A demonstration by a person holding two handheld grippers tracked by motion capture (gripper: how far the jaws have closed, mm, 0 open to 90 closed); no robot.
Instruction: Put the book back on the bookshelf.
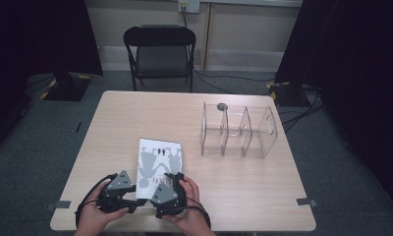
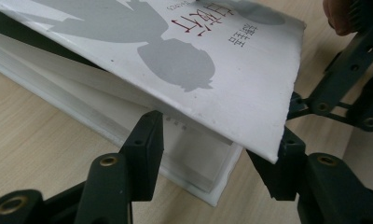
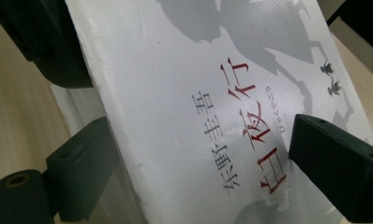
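Lifting the front cover of a white book (image 1: pixel 158 162) near the lower middle of the high view.

Left gripper (image 2: pixel 217 168) has its jaws parted at the book's corner, one jaw under the raised cover, the other at the cover's edge. Right gripper (image 3: pixel 194 163) closes on that cover, one jaw above it, one beneath. A clear divided bin (image 1: pixel 270 142) stands at the right.

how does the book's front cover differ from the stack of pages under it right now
The front cover is lifted at its near edge and tilted; the page block lies flat on the table. The front cover bears grey silhouettes and red and grey lettering; the page block's edges are plain. The left gripper has one jaw under the front cover, one against the page block. Both are white.
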